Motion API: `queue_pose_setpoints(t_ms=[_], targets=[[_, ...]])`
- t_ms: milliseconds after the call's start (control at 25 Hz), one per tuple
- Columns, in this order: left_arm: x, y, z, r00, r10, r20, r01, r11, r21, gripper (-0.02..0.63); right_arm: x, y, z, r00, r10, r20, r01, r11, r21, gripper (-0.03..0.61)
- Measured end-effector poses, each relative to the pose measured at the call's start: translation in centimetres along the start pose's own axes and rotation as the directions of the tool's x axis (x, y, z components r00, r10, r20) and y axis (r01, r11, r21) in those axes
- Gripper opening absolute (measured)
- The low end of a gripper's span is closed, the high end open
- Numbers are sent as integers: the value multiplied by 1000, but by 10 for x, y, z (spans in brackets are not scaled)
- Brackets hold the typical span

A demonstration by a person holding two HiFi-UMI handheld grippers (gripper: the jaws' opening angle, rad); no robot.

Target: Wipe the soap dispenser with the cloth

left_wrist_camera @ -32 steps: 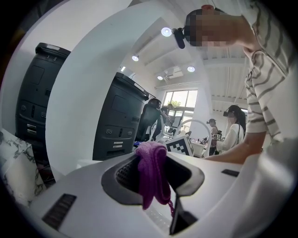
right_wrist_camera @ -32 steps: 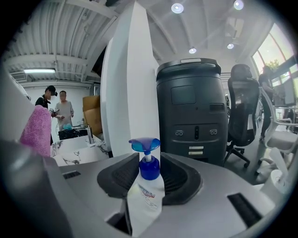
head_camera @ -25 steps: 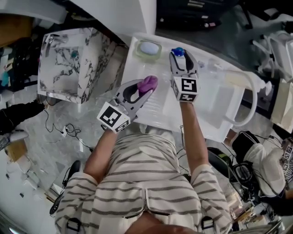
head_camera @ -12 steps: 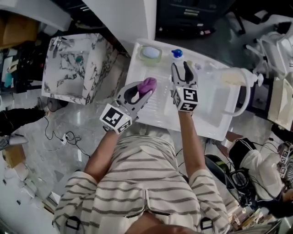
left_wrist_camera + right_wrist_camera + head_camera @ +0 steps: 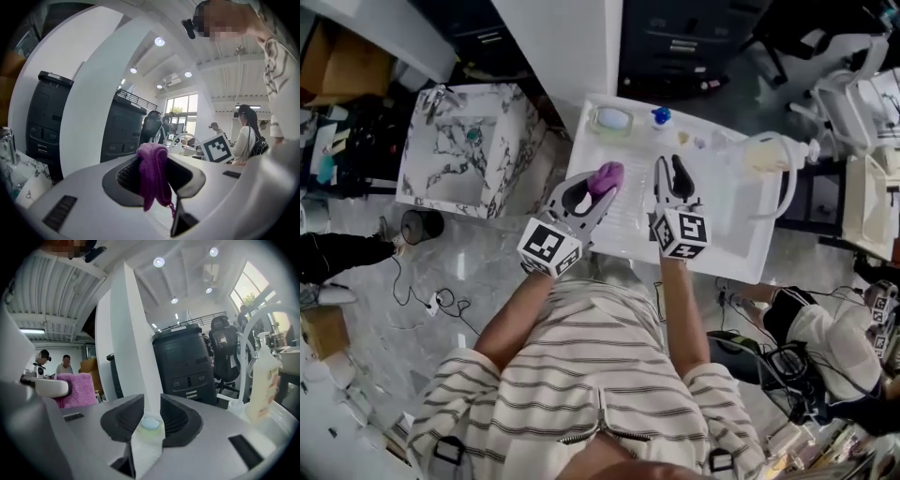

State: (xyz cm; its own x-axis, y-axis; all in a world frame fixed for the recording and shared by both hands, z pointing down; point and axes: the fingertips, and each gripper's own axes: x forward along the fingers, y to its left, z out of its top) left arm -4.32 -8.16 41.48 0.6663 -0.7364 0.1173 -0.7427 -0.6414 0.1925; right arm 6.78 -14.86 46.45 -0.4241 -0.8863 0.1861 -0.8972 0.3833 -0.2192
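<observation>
- Your left gripper (image 5: 598,187): jaws clamped on the purple cloth (image 5: 607,174). The cloth stands up between the pads and hangs in a fold over their front. Held above the near left part of the white basin (image 5: 727,220).
- Your right gripper (image 5: 669,169): jaws have just been closing and now stand nearly together with a narrow gap between them. Nothing is between the pads. It sits just right of the left gripper, over the middle of the basin, pointing toward its far rim.
- Soap dispenser (image 5: 661,116): blue-topped, upright at the far rim of the white basin, just right of the soap dish. It is beyond the tips of your right gripper and apart from both grippers; the cloth is not touching it.
- Soap dish (image 5: 611,119): pale green, with a light blue bar in it, at the far left corner of the basin.
- Pale bottle (image 5: 262,380): labelled, at the right side of the basin beside the arched white tap (image 5: 789,178).
- Marbled sink (image 5: 469,141): separate unit to your left, well apart from the grippers.
</observation>
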Motion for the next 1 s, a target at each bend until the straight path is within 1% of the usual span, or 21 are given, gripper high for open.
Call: queue_pose_setpoints(t_ms=[80, 160, 200, 280, 480, 600, 1000], targets=[[-4, -4, 3, 1000, 10, -1, -10, 999, 33, 129, -12, 6, 5, 1000, -9, 13, 9, 1000, 16, 89], [-10, -7, 3, 999, 41, -17, -39, 996, 84, 129, -26, 12, 11, 1000, -23, 20, 23, 999, 27, 59], [-11, -8, 3, 998, 58, -22, -55, 992, 111, 129, -31, 14, 14, 999, -28, 25, 28, 999, 23, 41], [-12, -9, 6, 997, 70, -15, -67, 988, 137, 129, -39, 21, 21, 999, -29, 32, 29, 1000, 2, 6], [-16, -19, 12, 998, 67, -4, -65, 979, 195, 129, -56, 41, 31, 1000, -11, 29, 13, 999, -46, 5], [-17, -25, 19, 998, 54, 11, -55, 978, 203, 129, -67, 49, 39, 999, -5, 40, 8, 997, -76, 5], [-21, -27, 27, 998, 53, 34, -58, 978, 198, 129, -90, 56, 47, 997, -19, 76, 25, 996, -83, 5]])
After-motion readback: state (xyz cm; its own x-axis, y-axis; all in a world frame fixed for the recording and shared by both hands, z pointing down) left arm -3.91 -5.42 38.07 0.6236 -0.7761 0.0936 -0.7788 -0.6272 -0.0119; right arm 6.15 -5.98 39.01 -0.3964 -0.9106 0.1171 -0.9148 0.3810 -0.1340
